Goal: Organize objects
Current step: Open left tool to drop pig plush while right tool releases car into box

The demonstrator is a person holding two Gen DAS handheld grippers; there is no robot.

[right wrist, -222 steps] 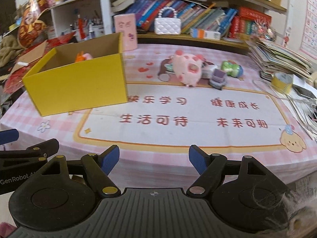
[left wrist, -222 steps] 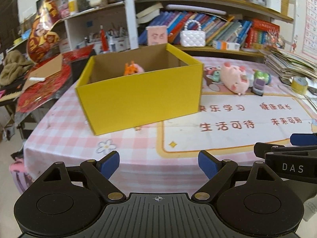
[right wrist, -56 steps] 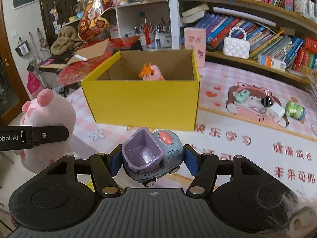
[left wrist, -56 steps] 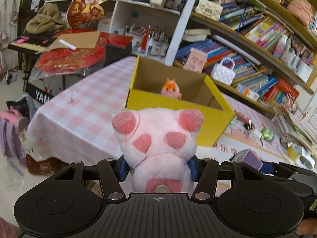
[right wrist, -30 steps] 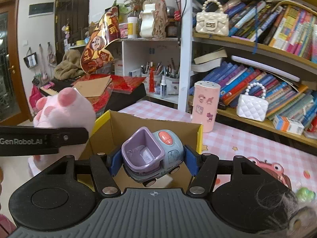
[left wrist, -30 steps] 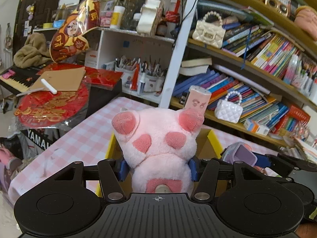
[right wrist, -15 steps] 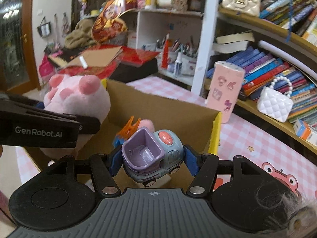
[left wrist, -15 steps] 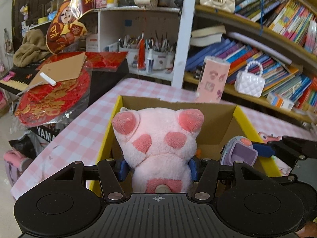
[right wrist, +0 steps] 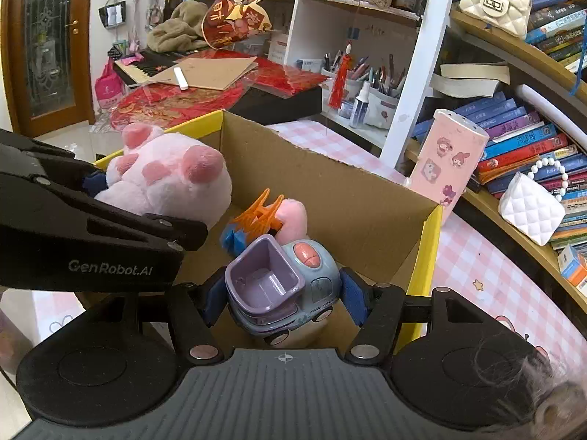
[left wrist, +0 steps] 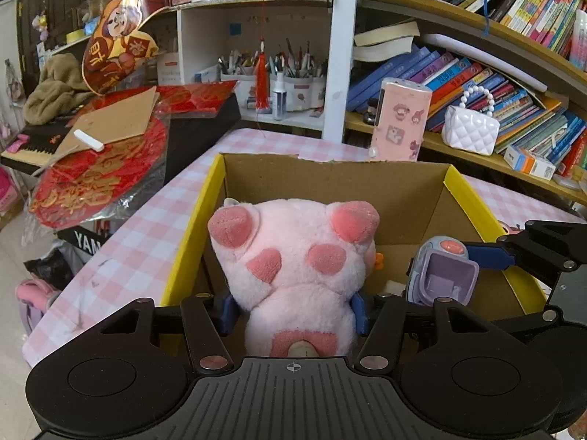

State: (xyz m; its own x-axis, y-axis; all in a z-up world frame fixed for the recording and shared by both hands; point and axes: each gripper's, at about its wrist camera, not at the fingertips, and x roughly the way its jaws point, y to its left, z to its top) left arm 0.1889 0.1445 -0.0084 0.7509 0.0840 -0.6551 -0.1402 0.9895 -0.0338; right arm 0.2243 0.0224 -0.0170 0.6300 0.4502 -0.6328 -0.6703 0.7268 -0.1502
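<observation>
Plush pig (left wrist: 297, 267), pink with darker pink pads, sits squeezed between the blue pads (left wrist: 228, 313) of the left gripper (left wrist: 293, 311), low in the middle of the left wrist view. In the right wrist view, the right gripper (right wrist: 280, 299) clamps a toy truck (right wrist: 282, 286) with a purple bin and pale blue cab at lower centre, both its pads pressed on the truck's sides.

Half a second ago the pig and truck hung at about the same spots in their frames; since a second ago both have come down, and the yellow cardboard box (left wrist: 190, 227) that then showed only behind the toys now fills the middle of both views, its brown inside open beneath them. Nearly two seconds ago the box stood well off on the pink checked tablecloth (left wrist: 146, 234).

Inside the box, an orange-and-pink toy (right wrist: 271, 216) lies just beyond the truck. The pig takes the left half of the opening, the truck the right; the left gripper's black arm crosses the left of the right wrist view. A pink canister (left wrist: 400, 121) stands behind the far wall.
</observation>
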